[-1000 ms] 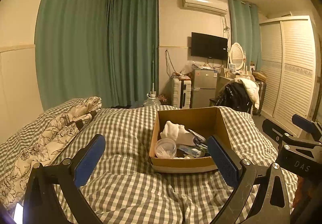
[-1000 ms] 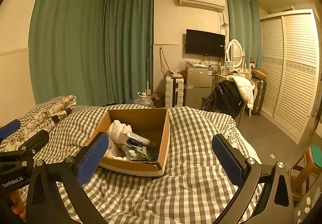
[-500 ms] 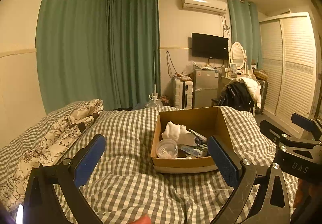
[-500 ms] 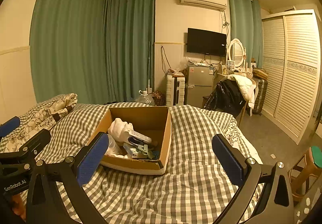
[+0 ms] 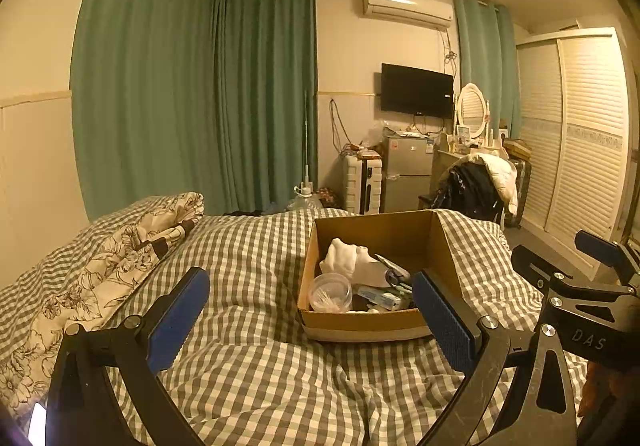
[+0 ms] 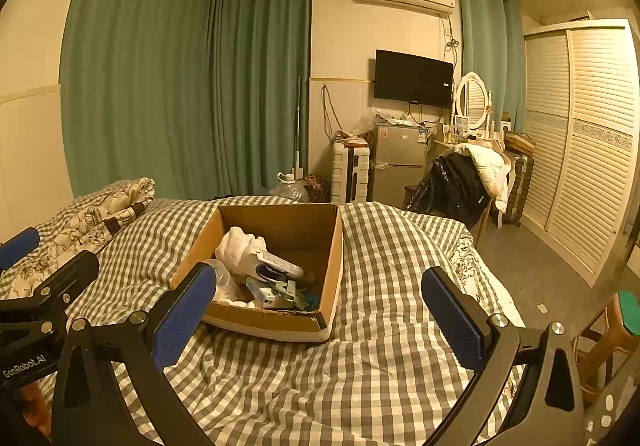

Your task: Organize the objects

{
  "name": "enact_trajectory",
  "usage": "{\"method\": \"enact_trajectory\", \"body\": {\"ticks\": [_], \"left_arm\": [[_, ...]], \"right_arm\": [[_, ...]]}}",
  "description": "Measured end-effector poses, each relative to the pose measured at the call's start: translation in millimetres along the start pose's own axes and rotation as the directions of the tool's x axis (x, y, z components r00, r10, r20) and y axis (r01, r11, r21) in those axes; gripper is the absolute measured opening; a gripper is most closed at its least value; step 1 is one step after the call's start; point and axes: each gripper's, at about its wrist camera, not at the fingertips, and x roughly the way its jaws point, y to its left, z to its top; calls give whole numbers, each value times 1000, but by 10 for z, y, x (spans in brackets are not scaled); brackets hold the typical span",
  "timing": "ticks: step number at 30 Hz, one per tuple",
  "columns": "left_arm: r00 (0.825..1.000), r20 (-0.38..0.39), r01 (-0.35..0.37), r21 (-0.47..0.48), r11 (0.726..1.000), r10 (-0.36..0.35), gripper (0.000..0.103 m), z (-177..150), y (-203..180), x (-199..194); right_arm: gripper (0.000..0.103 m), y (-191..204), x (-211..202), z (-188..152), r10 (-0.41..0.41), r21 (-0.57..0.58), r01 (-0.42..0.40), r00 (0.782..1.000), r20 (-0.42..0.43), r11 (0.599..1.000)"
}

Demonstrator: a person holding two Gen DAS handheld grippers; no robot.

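An open cardboard box [image 5: 372, 320] [image 6: 334, 246] sits on a grey checked bed cover. Inside lie a white crumpled cloth [image 5: 350, 260] [image 6: 242, 248], a clear round plastic tub [image 5: 330, 292], a flat tube [image 6: 280, 265] and several small packets [image 6: 280, 294]. My left gripper [image 5: 310, 318] hovers open just short of the box, nothing between its blue pads. My right gripper [image 6: 318, 316] is open too, above the cover at the box's near right corner. Each gripper shows at the edge of the other's view.
A floral quilt [image 5: 100, 274] is bunched at the left of the bed. Beyond the bed stand a small fridge [image 5: 404, 173], a white suitcase [image 5: 362, 183], a chair draped with coats [image 6: 460, 181] and a louvred wardrobe [image 6: 592, 149]. A stool [image 6: 616, 330] is at the lower right.
Both views have tilted slightly upward, so the box sits a little lower in each frame. Both grippers stay open and nothing in the box has moved.
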Motion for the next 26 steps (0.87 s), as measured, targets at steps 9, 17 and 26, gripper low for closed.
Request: {"method": "enact_trajectory", "body": {"ticks": [9,17,26], "left_arm": [[1000,-9,0,0,1000,0,103,-18,20,19],[1000,-10,-1,0,1000,1,103,-20,13,22],[1000,2,-5,1,1000,5,103,-37,4,3]], "right_arm": [[103,-18,3,-2,1,2,-1,1000,1,1000],[103,-18,0,-1,2,2,-2,1000,1,1000],[103,-6,-3,-8,3,1,-3,1000,0,1000]]}}
